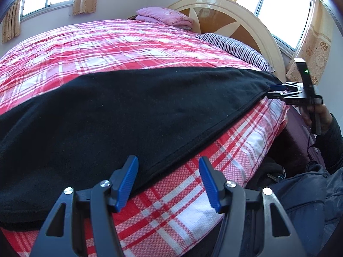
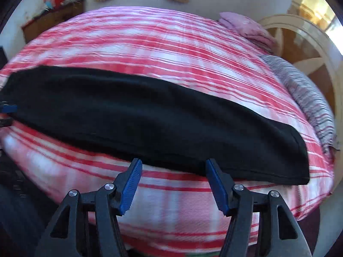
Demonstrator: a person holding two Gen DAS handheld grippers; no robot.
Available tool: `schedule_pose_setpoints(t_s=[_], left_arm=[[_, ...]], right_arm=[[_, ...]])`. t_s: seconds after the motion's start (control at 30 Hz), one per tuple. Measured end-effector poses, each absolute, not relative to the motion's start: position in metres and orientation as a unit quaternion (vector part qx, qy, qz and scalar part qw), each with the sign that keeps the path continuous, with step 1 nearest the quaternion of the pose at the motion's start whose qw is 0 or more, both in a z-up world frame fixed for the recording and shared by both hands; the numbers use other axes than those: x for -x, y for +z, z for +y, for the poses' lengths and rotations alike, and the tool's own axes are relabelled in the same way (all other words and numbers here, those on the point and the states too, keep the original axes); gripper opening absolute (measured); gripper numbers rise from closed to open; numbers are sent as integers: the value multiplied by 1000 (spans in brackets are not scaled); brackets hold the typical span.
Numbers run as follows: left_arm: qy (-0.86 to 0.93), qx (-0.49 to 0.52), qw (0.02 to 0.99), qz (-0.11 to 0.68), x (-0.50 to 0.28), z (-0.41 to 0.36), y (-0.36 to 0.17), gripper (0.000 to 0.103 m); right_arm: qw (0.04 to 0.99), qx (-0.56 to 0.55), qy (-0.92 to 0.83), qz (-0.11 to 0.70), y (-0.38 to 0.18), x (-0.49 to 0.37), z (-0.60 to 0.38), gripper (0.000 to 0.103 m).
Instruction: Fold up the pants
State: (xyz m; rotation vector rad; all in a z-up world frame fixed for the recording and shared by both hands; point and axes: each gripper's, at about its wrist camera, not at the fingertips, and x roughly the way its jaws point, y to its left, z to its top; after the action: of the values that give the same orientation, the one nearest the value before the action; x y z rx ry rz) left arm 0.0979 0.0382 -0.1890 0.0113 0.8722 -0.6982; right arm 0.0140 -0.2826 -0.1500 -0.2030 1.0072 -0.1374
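- The bed [image 1: 128, 49] is covered by a red and white checked cover and carries everything. It is soft, so a grip pressed down on it is expected to sink a little.
- The pants [image 1: 120, 111] are laid as one long black band along the near edge of the bed, already flat and narrow, with one end towards the headboard [image 1: 263, 32] and the other end out of the left wrist view at the left.
- The cloth is seen as thick, matt and knitted. It is judged to be soft and limp, rather light, and not slippery and not fragile. It is expected to hang down and to bend wherever it is lifted, so both ends or both corners are better taken together.
- A good place to take hold is judged to be the sewn hem at the end near the headboard, or the near long edge, where the layers lie together and can be pinched as one.
- The striped pillow [image 1: 235, 47] and the folded pink blanket [image 1: 165, 18] are lying well apart from the pants, and no trouble is expected from them.
- The left gripper [image 1: 169, 184] is held over the near long edge of the pants. Its fingers [image 1: 126, 186] are apart and nothing is clamped between them.
- The right gripper [image 2: 173, 186] is held just before the near edge of the pants. Its fingers [image 2: 130, 188] are also apart and empty. In the left wrist view it is seen at the hem corner of the pants.
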Motion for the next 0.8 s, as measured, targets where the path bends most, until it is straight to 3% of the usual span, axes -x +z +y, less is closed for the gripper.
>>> schedule_pose_setpoints(t_s=[0.13, 0.27, 0.33, 0.5, 0.8], left_arm=[[-309, 3, 865, 395, -102, 53, -178, 62], [-278, 16, 871, 405, -109, 71, -182, 62], [-278, 17, 864, 419, -109, 76, -191, 62], [-285, 5, 870, 402, -102, 80, -184, 62], [-233, 25, 902, 364, -127, 91, -173, 62]], right_arm=[[895, 89, -15, 436, -140, -21, -257, 63], [851, 40, 35, 523, -185, -50, -241, 63], [852, 89, 25, 515, -187, -46, -226, 64], [855, 62, 77, 509, -164, -63, -206, 64], [869, 61, 160, 465, -140, -181, -123, 64]])
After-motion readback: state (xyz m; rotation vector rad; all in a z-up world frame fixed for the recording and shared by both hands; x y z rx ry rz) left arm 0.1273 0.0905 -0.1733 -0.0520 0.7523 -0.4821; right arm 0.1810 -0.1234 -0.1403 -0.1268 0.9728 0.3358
